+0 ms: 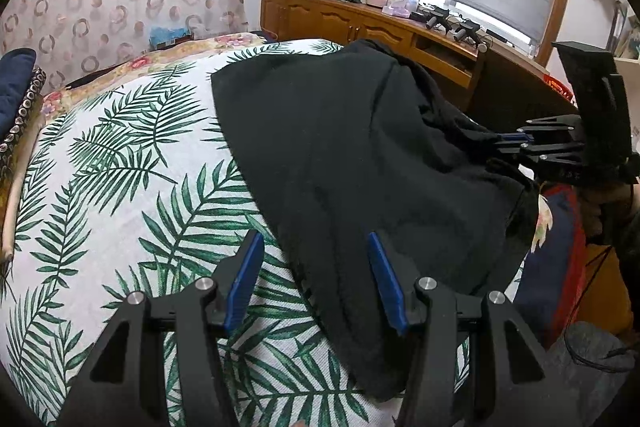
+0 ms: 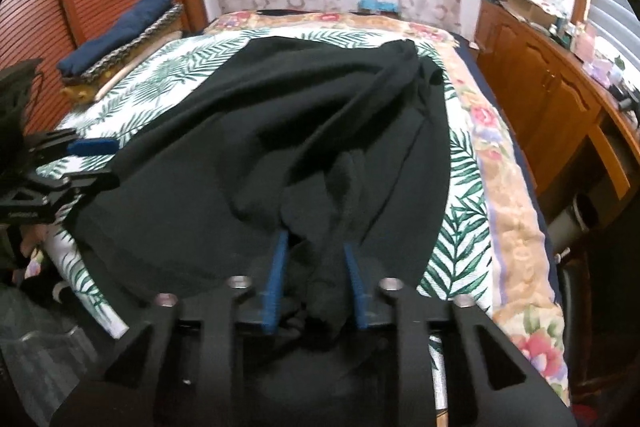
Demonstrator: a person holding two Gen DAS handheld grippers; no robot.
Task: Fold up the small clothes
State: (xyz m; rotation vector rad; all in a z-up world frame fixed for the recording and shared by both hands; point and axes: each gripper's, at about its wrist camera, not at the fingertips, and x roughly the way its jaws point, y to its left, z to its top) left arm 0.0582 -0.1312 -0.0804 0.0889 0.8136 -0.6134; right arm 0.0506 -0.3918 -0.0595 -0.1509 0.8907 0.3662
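Black knit garment (image 1: 360, 155) lies spread across the palm-leaf printed white bedspread (image 1: 120, 155), its left hem running diagonally down the cloth and its near corner reaching under the left gripper (image 1: 316, 267). That gripper hovers over this hem with its blue-padded fingers (image 1: 244, 279) wide apart, one over bare leaf print, the other over black fabric; nothing sits between them. Leaf-print bedspread to its left is bare up to a rolled navy bundle (image 1: 14, 83) at the bed's far left edge.

At the garment's right side, the right gripper (image 2: 316, 275) has its blue fingers (image 2: 276, 279) closed in on a bunched fold of the black cloth, which rises between them in a ridge running toward the far corner. Beyond that side, a strip of leaf print and a floral quilt border (image 2: 516, 211) end at the bed edge, with a wooden cabinet (image 2: 552, 95) just past a narrow gap. In the right wrist view the left gripper appears at the garment's left edge.
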